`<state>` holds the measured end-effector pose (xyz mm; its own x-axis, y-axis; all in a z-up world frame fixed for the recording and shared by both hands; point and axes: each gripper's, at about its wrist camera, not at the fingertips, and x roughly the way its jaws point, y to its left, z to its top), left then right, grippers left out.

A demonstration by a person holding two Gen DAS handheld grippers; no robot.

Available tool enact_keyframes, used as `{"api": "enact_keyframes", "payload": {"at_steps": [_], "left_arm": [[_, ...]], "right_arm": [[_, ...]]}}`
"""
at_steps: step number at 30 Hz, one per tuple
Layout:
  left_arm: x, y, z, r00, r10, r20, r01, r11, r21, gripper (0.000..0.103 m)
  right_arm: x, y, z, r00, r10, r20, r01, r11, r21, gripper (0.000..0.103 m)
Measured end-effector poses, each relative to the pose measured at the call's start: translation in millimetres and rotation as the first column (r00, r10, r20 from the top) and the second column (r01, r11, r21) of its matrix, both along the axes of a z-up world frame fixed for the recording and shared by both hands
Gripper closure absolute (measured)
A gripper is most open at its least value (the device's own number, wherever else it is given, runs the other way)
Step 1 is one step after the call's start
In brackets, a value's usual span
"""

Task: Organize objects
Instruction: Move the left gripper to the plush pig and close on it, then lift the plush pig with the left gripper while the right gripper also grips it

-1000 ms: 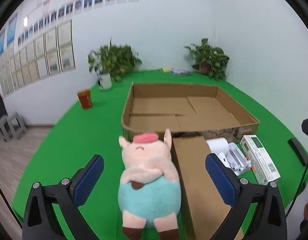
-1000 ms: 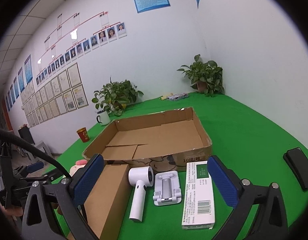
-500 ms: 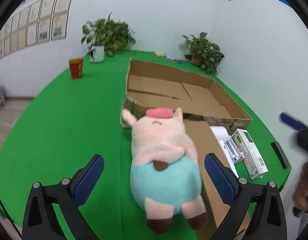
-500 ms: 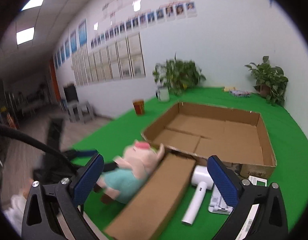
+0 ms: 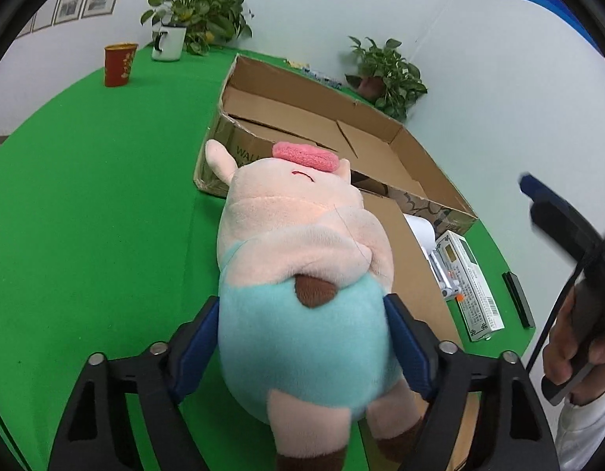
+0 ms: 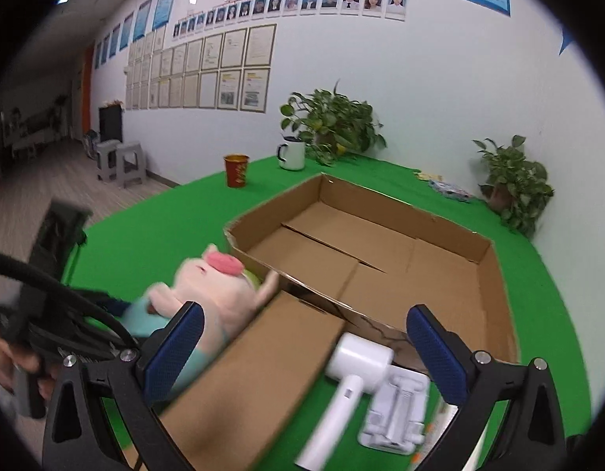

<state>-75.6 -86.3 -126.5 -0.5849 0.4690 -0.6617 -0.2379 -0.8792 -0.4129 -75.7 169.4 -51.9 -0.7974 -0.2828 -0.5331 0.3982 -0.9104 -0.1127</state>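
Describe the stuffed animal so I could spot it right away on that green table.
Find the big open cardboard box on the green table. Just outside its near corner, beside a long closed carton, lies the plush pig. Nothing else is soft: pale pink, pink cap, turquoise trousers, with the closing left gripper around its belly.

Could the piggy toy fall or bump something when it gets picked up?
Maybe. The left gripper is closing low on the plush pig's soft blue belly, so the heavier head end could droop or slip out. The pig also lies against the long brown box, which might get nudged as it lifts. And its snout sits near the open carton's wall, so it could snag there.
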Motion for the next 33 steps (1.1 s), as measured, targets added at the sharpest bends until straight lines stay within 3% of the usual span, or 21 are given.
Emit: {"api": "enact_keyframes", "payload": {"at_steps": [4,8,13,17,22,30,33], "left_arm": [[11,-8,2,1.000,0.026,-0.014,-0.026,0.999,0.023,0.036],[27,-22,5,0.998,0.054,-0.030,-0.053,0.997,0.049,0.041],[58,-41,9,0.993,0.100,-0.061,-0.098,0.995,0.032,0.042],[78,-47,7,0.988,0.121,-0.092,-0.119,0.993,0.026,0.042],[84,-39,3,0.985,0.127,-0.119,-0.128,0.992,0.006,0.042],[88,-33,1,0.983,0.128,-0.129,-0.130,0.992,-0.007,0.041],[90,-29,1,0.981,0.141,-0.130,-0.144,0.989,-0.013,0.041]], "right_arm": [[-17,-18,9,0.993,0.089,0.075,-0.075,0.983,-0.167,0.000],[-35,-46,7,0.970,0.196,0.141,-0.159,0.957,-0.241,0.000],[-58,-80,-2,0.900,0.351,0.258,-0.236,0.891,-0.387,0.001],[-69,-105,-34,0.854,0.348,0.388,-0.214,0.913,-0.348,0.001],[-72,-118,-70,0.770,0.299,0.563,-0.130,0.938,-0.320,0.001],[-68,-128,-87,0.758,0.210,0.618,-0.085,0.970,-0.226,0.001],[-77,-133,-89,0.766,0.195,0.612,-0.095,0.977,-0.192,0.007]]}}
